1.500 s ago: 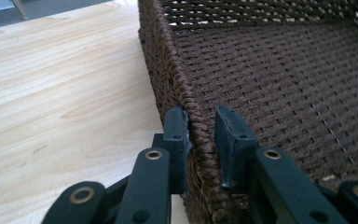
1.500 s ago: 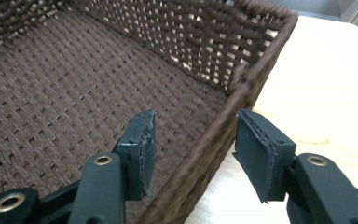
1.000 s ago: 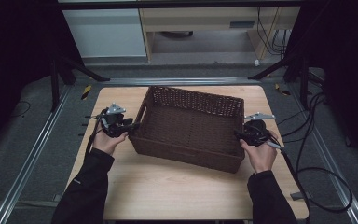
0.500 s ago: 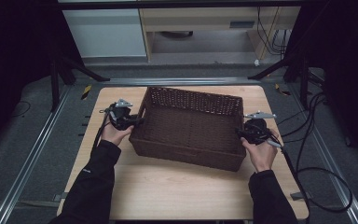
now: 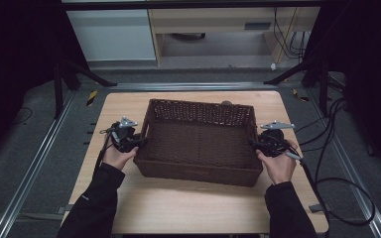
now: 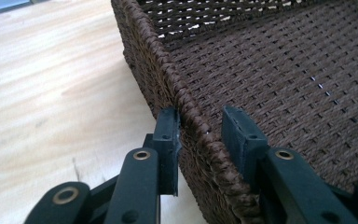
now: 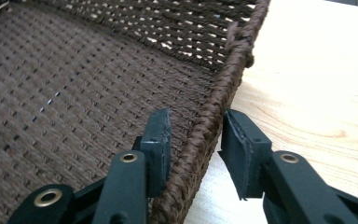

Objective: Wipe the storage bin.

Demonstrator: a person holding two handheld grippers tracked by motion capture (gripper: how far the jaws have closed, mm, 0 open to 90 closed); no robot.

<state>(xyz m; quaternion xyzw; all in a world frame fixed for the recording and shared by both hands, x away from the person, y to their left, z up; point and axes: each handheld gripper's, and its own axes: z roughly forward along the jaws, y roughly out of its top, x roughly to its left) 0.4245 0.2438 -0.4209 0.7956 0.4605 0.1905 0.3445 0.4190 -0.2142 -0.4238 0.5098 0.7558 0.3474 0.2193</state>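
A dark brown woven basket (image 5: pixel 198 141) sits empty in the middle of the wooden table (image 5: pixel 188 208). My left gripper (image 5: pixel 138 141) is at its left rim, held in a hand. In the left gripper view the basket wall (image 6: pixel 270 70) runs between the jaws of my left gripper (image 6: pixel 200 128): the outer jaw touches the rim, the inner one stands apart, so it is open. My right gripper (image 5: pixel 254 144) is at the right rim. My right gripper (image 7: pixel 198 135) straddles the basket edge (image 7: pixel 74 79), open, one jaw inside and one outside.
Metal rails run along both sides of the table. Black cables (image 5: pixel 337 148) trail on the floor at the right. A small dark object (image 5: pixel 226 103) peeks out behind the basket's far rim. Pale cabinets stand at the back.
My left gripper has moved right from the bare table to the basket's left rim and now straddles it. The right gripper and the basket have stayed put.
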